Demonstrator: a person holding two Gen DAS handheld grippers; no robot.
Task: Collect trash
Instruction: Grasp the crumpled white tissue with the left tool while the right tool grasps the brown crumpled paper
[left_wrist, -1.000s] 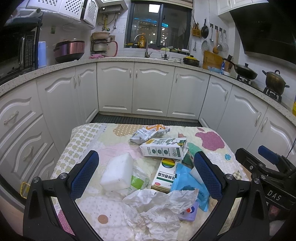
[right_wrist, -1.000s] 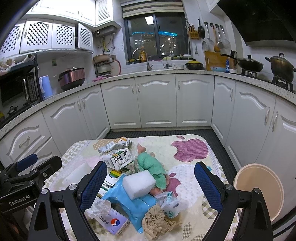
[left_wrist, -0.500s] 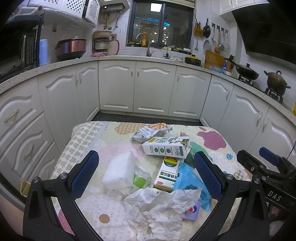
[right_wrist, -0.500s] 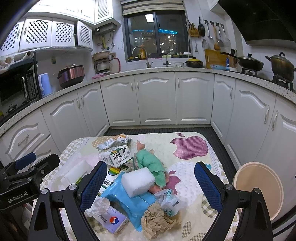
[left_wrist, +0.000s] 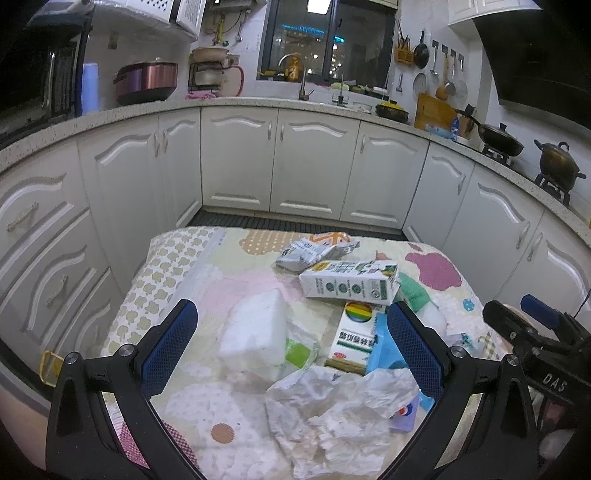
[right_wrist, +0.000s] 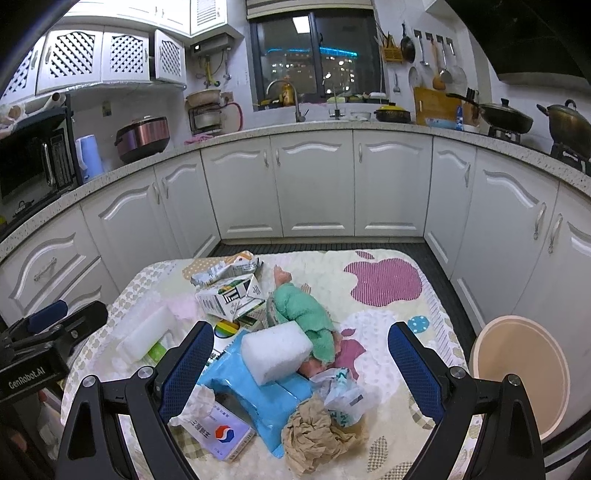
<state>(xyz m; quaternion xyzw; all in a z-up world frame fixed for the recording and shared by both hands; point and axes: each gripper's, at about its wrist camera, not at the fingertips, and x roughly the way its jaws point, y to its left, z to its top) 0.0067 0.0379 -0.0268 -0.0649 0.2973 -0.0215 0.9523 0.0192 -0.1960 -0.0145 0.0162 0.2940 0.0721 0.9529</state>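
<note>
Right now your right gripper (right_wrist: 301, 365), jaws wide and empty, has the white foam block (right_wrist: 275, 350) lying crosswise just ahead, bin (right_wrist: 517, 373) right.

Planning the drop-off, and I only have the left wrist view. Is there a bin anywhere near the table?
Observer: Yes. A round beige bin stands on the floor just off the table's right edge, open at the top.
Operator: What's nearest the right gripper?
Observer: A crumpled brown paper wad lies between the open fingers of the right gripper, at the near edge.
Operator: Anything hidden behind the milk carton?
Observer: A doll in green clothes lies just right of the milk carton, a white foam block against it.
</note>
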